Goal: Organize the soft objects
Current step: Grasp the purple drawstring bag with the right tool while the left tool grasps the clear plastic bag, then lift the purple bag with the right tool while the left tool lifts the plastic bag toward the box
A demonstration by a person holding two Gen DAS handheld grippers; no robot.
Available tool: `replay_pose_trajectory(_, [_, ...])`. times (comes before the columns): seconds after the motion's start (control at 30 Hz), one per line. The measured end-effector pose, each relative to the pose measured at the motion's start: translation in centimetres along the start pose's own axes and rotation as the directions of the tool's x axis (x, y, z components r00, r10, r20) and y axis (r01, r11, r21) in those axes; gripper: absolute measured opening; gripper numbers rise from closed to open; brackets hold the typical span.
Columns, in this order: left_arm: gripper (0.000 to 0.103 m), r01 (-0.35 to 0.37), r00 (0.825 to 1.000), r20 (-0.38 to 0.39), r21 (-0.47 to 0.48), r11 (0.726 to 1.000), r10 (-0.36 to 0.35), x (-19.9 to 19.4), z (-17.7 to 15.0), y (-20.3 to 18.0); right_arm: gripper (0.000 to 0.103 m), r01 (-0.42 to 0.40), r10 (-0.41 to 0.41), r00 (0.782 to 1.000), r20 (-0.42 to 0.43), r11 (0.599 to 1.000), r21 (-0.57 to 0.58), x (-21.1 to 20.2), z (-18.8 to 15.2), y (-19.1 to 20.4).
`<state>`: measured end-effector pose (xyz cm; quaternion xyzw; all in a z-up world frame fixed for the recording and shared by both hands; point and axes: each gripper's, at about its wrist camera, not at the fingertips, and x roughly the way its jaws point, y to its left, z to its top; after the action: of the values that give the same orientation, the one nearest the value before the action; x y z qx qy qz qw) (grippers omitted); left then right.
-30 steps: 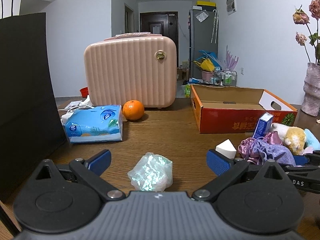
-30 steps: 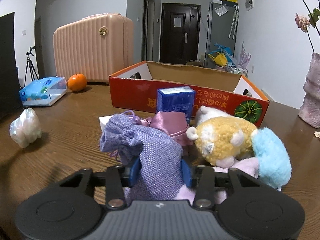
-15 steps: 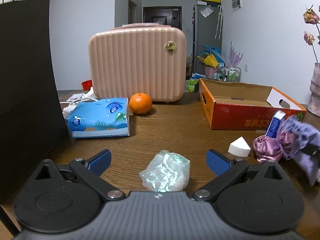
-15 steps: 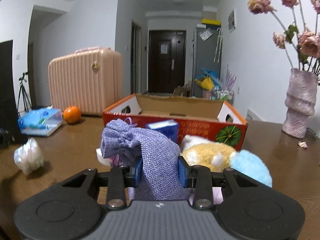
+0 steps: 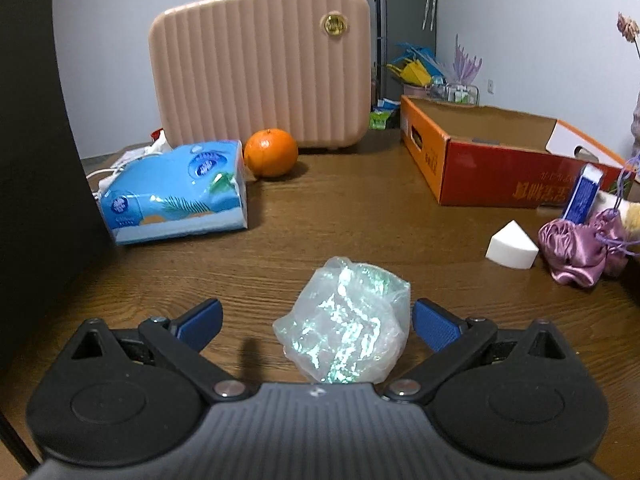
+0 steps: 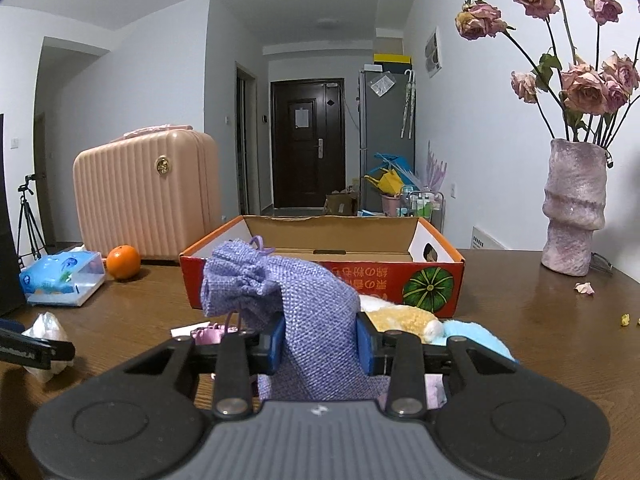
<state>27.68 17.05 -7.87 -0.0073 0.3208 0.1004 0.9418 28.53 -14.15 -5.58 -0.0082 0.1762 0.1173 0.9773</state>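
Note:
A crumpled clear plastic bag (image 5: 346, 322) lies on the wooden table between the blue pads of my left gripper (image 5: 316, 322). Its jaws are closing; the right pad is at the bag's edge and the left pad stands clear of it. My right gripper (image 6: 320, 342) is shut on a lilac burlap drawstring pouch (image 6: 292, 304), held up off the table in front of the orange cardboard box (image 6: 424, 280). Below it lie a yellow and blue plush toy (image 6: 408, 320) and a pink satin pouch (image 5: 576, 246). The plastic bag (image 6: 46, 330) also shows at the left of the right wrist view.
A pink hard case (image 5: 260, 68), an orange (image 5: 271, 152) and a blue tissue pack (image 5: 176, 192) stand at the back left. A white sponge wedge (image 5: 512, 245) and a small blue carton (image 5: 582, 194) lie by the box. A vase of dried roses (image 6: 574, 208) stands right.
My left gripper came forward and down, so the plastic bag now sits between its pads. My right gripper lifted the lilac pouch off the pile and tilted up toward the box.

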Motion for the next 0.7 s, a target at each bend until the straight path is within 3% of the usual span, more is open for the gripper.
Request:
replay_pose_trajectory(0.2, [0.058,0.046,0.999,-0.025,-0.012,0.999,-0.047,0.5,0.0,0.3,0.035,-0.005,0.005,1.000,-0.002,1.000,0.000,0.0,-0.1,0.0])
replay_pose_trajectory(0.3, [0.049,0.048,0.998,-0.027,-0.007,0.999,-0.048,0.5,-0.1,0.1,0.035,-0.006,0.006,1.000,-0.007,1.000,0.003,0.1,-0.1,0.0])
replay_pose_trajectory(0.7, [0.048,-0.022,0.997,0.068,-0.031,0.999,0.024,-1.4,0.2,-0.1,0.035,-0.013,0.013,1.000,-0.007,1.000,0.010,0.1,-0.1,-0.1])
